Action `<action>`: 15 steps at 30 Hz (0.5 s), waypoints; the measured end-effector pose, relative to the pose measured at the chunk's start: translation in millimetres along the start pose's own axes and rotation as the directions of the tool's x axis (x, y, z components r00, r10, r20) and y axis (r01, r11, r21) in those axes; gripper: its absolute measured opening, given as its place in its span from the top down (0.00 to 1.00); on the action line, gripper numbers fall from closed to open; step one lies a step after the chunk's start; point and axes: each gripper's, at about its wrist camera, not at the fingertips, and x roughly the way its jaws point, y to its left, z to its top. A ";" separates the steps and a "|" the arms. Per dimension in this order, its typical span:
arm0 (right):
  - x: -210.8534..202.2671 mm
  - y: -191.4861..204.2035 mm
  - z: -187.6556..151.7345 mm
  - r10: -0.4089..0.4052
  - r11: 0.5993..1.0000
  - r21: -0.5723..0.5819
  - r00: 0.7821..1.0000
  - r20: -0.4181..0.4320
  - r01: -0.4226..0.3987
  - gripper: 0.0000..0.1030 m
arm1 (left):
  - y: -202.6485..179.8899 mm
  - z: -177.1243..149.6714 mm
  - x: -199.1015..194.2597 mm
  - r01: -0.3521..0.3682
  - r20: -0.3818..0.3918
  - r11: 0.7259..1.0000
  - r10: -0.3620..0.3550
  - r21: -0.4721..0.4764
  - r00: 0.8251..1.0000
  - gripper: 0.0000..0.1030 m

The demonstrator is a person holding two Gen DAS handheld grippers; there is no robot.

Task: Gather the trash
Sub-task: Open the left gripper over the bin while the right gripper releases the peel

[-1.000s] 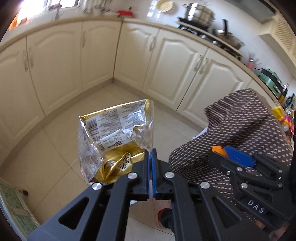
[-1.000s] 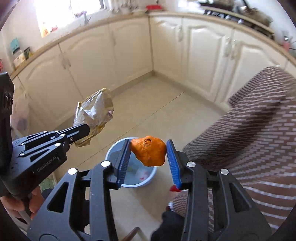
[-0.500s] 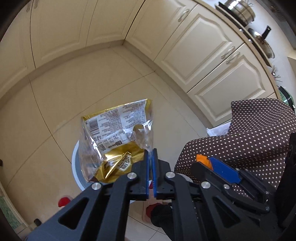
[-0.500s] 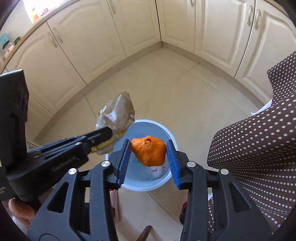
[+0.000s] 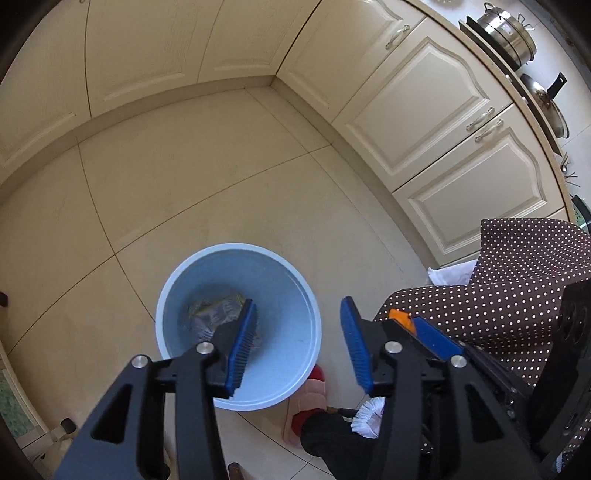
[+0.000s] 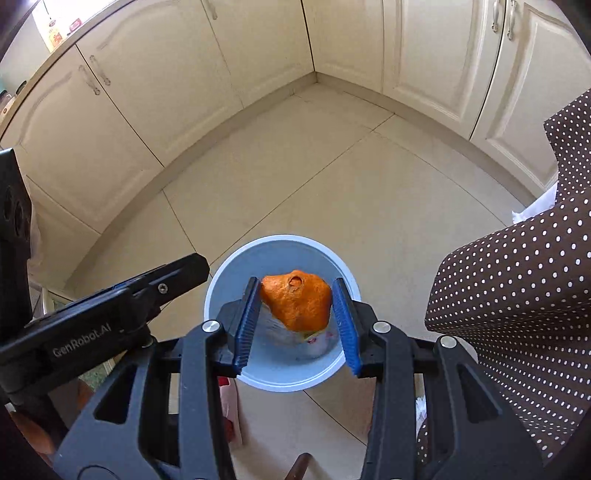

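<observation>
A light blue bin point(image 5: 236, 325) stands on the tiled floor below both grippers. The gold snack wrapper point(image 5: 214, 314) lies crumpled at its bottom. My left gripper point(image 5: 299, 343) is open and empty above the bin's near right rim. My right gripper point(image 6: 295, 321) is shut on an orange peel point(image 6: 295, 302), held over the bin point(image 6: 282, 380). White trash point(image 6: 310, 341) shows in the bin under the peel. The right gripper's blue pad and the peel point(image 5: 399, 315) also show in the left wrist view.
Cream cabinets point(image 5: 424, 110) line the far walls. A table with a brown dotted cloth point(image 5: 517, 295) stands close on the right. A red slipper point(image 5: 314, 406) and a white brush point(image 5: 367, 415) lie by the bin. Pots point(image 5: 513, 33) sit on the counter.
My left gripper has opened and the gold wrapper has dropped into the bin. Both grippers have tilted down over the bin. The right gripper still holds the peel.
</observation>
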 end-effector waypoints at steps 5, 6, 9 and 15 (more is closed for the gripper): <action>-0.9 1.8 -3.4 -0.002 1.000 -0.005 1.000 0.002 0.002 0.62 | 9.1 2.1 -7.6 -0.027 0.018 0.999 0.027 -0.019 0.999 0.54; -1.2 2.6 -3.1 -0.003 1.000 -0.006 1.000 0.002 0.003 0.62 | 11.3 2.7 -9.4 -0.032 0.021 0.999 0.033 -0.023 0.999 0.53; 0.4 2.9 -3.5 -0.004 1.000 -0.010 1.000 0.004 0.004 0.62 | 15.5 3.3 -12.8 -0.049 0.029 0.998 0.050 -0.032 0.998 0.53; 3.3 7.5 -1.3 -0.001 1.000 -0.017 1.000 0.013 0.002 0.62 | 19.3 4.0 -17.3 -0.071 0.037 0.997 0.073 -0.037 0.997 0.50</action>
